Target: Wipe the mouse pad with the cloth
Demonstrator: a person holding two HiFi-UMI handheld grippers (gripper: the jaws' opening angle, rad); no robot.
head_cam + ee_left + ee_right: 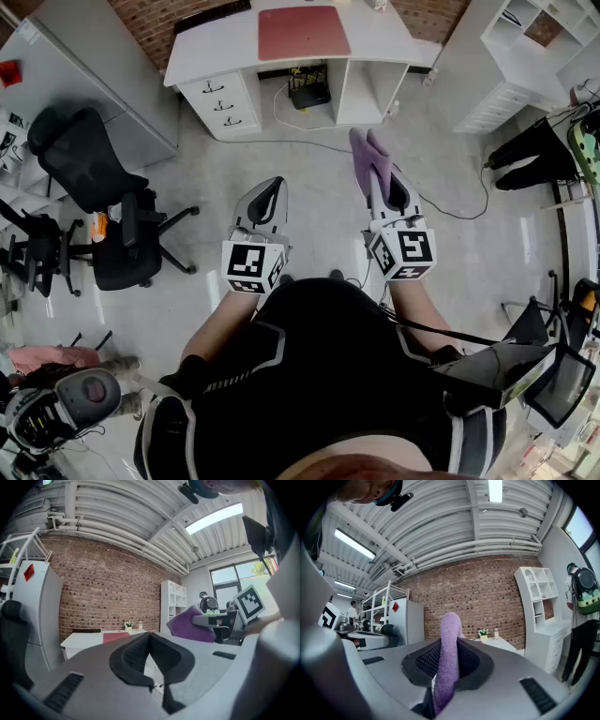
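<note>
A red mouse pad (pixel 303 32) lies on the white desk (pixel 206 54) at the far end of the room; the left gripper view shows the mouse pad (pixel 116 637) small and distant. My right gripper (pixel 378 184) is shut on a purple cloth (pixel 367 161), which sticks up between the jaws as a folded strip (pixel 449 649). My left gripper (pixel 270 198) is shut with nothing between its jaws, and from it the cloth (pixel 192 624) shows to the right. Both grippers hang in the air over the floor, well short of the desk.
A black office chair (pixel 112 220) stands on the floor at the left. White drawers (pixel 221 101) sit under the desk, with cables (pixel 309 94) in its open middle. White shelving (pixel 534 56) stands at the right. A small plant (pixel 483 633) sits on the desk. People stand near the room's edges.
</note>
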